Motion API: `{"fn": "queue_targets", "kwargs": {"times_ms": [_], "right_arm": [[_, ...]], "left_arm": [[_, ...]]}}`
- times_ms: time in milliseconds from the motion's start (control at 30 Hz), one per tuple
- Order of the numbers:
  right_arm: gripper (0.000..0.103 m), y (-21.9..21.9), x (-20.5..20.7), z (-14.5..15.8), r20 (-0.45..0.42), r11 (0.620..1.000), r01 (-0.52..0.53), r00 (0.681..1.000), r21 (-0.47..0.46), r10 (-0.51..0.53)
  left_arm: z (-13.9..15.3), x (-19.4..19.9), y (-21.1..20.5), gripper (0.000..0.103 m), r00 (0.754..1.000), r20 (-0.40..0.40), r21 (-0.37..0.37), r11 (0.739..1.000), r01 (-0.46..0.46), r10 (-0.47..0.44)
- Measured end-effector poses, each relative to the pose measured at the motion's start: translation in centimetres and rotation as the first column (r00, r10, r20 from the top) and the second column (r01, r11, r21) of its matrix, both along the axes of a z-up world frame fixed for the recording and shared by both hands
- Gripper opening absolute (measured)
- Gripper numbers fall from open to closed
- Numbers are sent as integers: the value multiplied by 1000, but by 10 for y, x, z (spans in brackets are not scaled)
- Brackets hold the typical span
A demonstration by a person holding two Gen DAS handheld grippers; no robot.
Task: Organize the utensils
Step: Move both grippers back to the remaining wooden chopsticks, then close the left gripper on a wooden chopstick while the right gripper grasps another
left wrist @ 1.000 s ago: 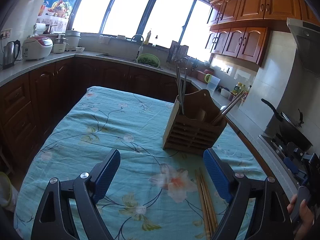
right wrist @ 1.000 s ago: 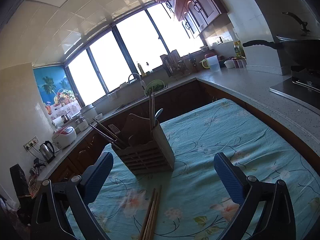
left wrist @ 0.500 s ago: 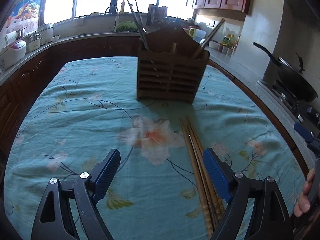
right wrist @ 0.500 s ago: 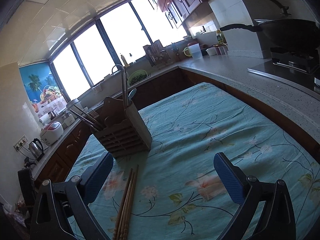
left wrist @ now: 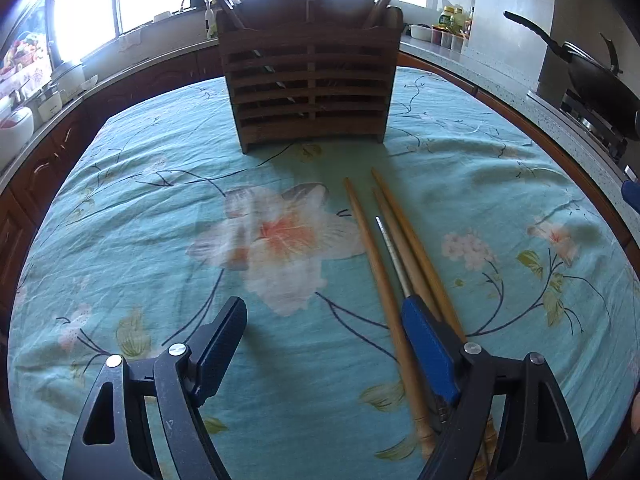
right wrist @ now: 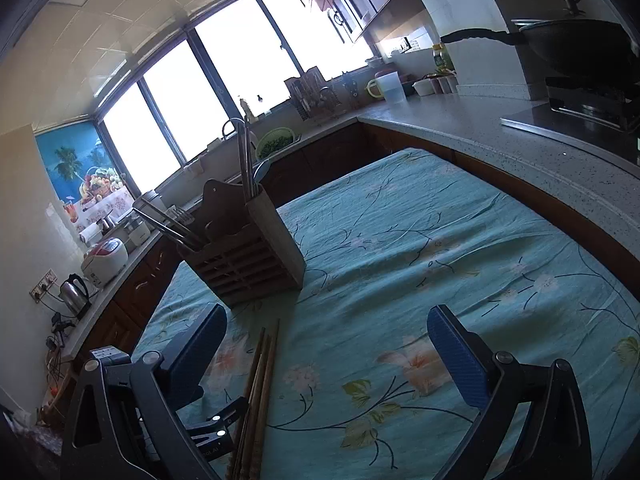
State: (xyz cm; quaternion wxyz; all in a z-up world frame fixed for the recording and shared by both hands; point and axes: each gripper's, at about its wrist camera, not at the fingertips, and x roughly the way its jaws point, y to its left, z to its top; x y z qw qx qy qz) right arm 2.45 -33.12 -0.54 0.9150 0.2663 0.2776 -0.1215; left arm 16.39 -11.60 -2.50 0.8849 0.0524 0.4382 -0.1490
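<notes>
Wooden chopsticks [left wrist: 376, 248] and one thin metal chopstick [left wrist: 394, 256] lie on the floral teal tablecloth [left wrist: 160, 216], in front of a slatted wooden utensil holder [left wrist: 308, 84] that has utensils standing in it. My left gripper [left wrist: 324, 336] is open and low over the cloth; its right finger [left wrist: 428, 348] lies over the near part of the chopsticks. My right gripper [right wrist: 326, 344] is open and empty above the table, with the chopsticks [right wrist: 260, 380] near its left finger and the holder [right wrist: 248, 248] beyond. The left gripper's tips show at its lower left.
Kitchen counters wrap around the table. A wok [left wrist: 600, 80] sits on the stove at the right. A rice cooker [right wrist: 105, 256] and a kettle [right wrist: 75, 292] stand on the left counter. The table's right edge [left wrist: 560, 156] runs close to the counter.
My left gripper has dropped and moved forward toward the chopsticks and holder, which now look much nearer. My right gripper has lowered and tilted a little; both stay open.
</notes>
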Motion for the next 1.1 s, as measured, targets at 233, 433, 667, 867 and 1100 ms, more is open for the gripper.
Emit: {"fn": "queue_targets", "kwargs": {"times_ms": [233, 433, 667, 867, 1100], "right_arm": [[96, 38, 47, -30, -148, 983, -178, 974, -51, 169], [54, 62, 95, -62, -296, 956, -283, 922, -72, 250], [39, 66, 139, -80, -389, 938, -328, 883, -112, 263], [30, 58, 137, -80, -419, 928, -348, 868, -133, 266], [28, 54, 146, -82, -405, 937, -333, 875, -103, 266]], "left_arm": [[-1, -3, 46, 78, 998, -28, -36, 998, -53, 52], [14, 4, 66, 78, 996, -10, -84, 992, -93, 92], [17, 29, 57, 78, 997, -8, -99, 992, -74, 73], [7, 53, 45, 77, 998, -30, -89, 995, -49, 47], [-2, 74, 33, 61, 998, -52, -80, 996, -24, 20]]}}
